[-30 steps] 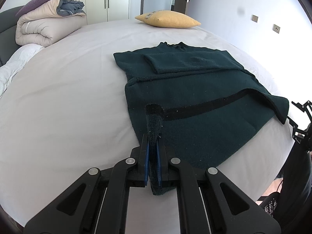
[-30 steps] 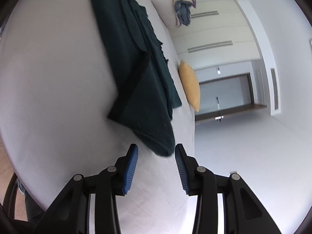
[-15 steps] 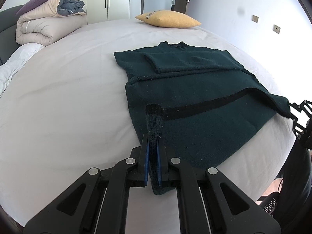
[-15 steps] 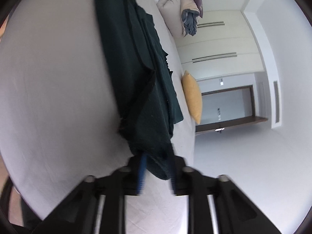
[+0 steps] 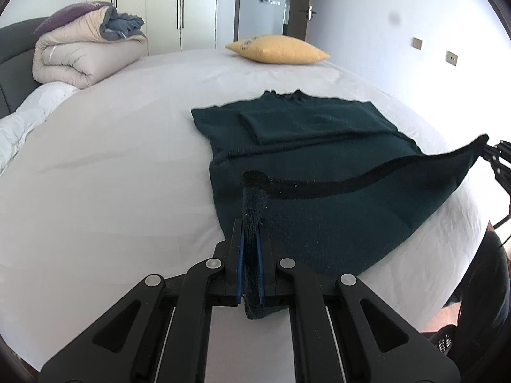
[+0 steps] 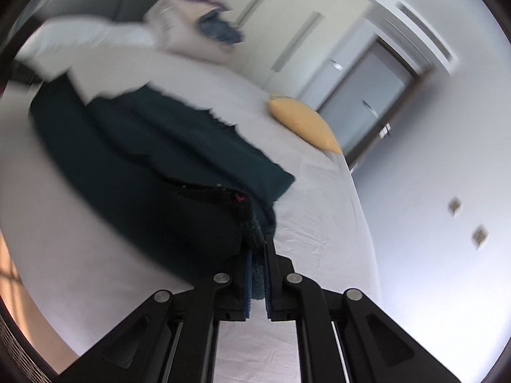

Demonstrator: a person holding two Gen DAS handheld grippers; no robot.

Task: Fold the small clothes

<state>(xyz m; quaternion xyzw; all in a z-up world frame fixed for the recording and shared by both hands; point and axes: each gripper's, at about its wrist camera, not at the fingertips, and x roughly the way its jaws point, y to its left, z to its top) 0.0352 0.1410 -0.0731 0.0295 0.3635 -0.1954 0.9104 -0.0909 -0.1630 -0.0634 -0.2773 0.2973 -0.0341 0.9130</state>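
Observation:
A dark green sweater [image 5: 319,146] lies spread on the white bed [image 5: 111,175], its collar at the far end and a sleeve folded across the chest. My left gripper [image 5: 251,249] is shut on the near left hem corner, which stands up between the blue pads. My right gripper [image 6: 258,255] is shut on the other hem corner of the sweater [image 6: 134,172] and holds it lifted off the sheet. In the left wrist view the right gripper [image 5: 496,156] shows at the right edge with that raised corner stretched toward it.
A yellow pillow [image 5: 278,51] lies at the far end of the bed. A rolled duvet [image 5: 83,60] is stacked at the far left by the headboard. Wardrobe doors and a doorway stand behind. The bed's near edge drops to the floor at the right.
My right gripper closed on the right hem corner, rolled upright and lifted it off the bed. The left gripper kept its hold and stayed in place.

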